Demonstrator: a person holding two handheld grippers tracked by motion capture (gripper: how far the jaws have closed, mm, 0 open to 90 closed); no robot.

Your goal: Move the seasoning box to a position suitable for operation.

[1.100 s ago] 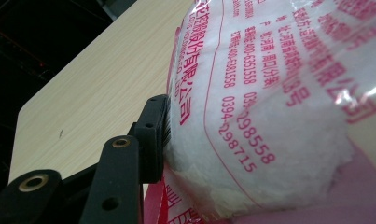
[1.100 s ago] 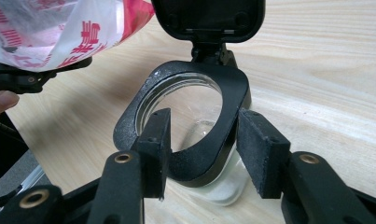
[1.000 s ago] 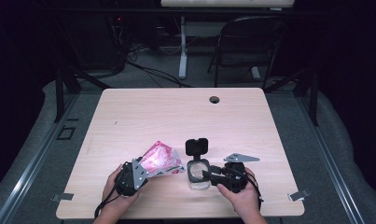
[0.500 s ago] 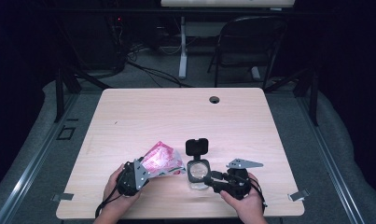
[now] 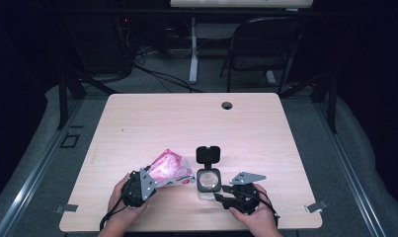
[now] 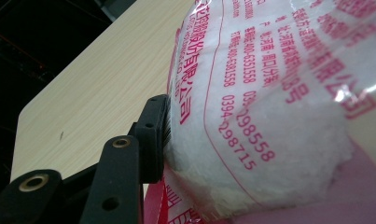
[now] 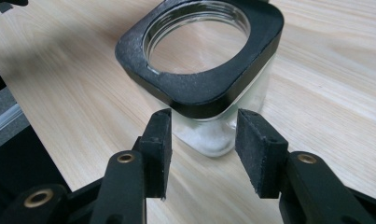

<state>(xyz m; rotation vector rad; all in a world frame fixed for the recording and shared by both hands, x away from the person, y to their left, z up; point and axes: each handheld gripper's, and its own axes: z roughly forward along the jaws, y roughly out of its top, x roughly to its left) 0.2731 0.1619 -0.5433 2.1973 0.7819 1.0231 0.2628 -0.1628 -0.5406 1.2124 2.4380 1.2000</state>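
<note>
In your left gripper view the bag [image 6: 279, 107] runs off the top, right and bottom edges and covers the right jaw, so the grip on that side cannot be checked. In your right gripper view the jar [image 7: 209, 70] rim is cropped at the top. From above, the bag's print is too small to read.

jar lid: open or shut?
Open. The black lid is flipped back behind the glass jar, and the right gripper view looks straight down its bare mouth to a little white powder at the bottom.

A dim lab or studio: 1 bare wooden table [image 5: 152, 123], floor cables [image 5: 157, 74], a folding chair [image 5: 260, 44].
</note>
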